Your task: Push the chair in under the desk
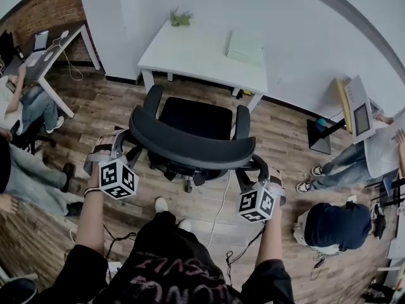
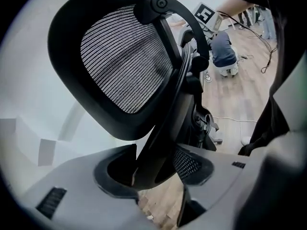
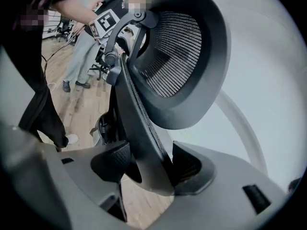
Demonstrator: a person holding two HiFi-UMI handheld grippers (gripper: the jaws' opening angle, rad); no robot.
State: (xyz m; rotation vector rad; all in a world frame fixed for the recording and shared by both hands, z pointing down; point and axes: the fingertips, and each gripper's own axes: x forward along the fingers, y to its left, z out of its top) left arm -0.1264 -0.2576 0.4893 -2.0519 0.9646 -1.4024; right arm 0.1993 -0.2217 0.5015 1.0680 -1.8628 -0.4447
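A black office chair [image 1: 195, 118] stands on the wood floor, its seat facing the white desk [image 1: 202, 56] and partly in front of it. I stand behind its curved back [image 1: 190, 149]. My left gripper [image 1: 112, 145] is at the back's left end, my right gripper [image 1: 261, 171] at its right end. In the left gripper view my left gripper [image 2: 153, 169] is shut on the dark rim of the chair back [image 2: 160, 138], with the mesh panel [image 2: 124, 56] above. In the right gripper view my right gripper [image 3: 148, 164] is shut on the opposite rim [image 3: 144, 138].
A small plant [image 1: 180, 19] and a flat white box [image 1: 243, 46] lie on the desk. Another desk [image 1: 57, 43] and a seated person [image 1: 31, 106] are at the left. Two people [image 1: 335, 227] are at the right. A white cable [image 1: 221, 201] runs across the floor under the chair.
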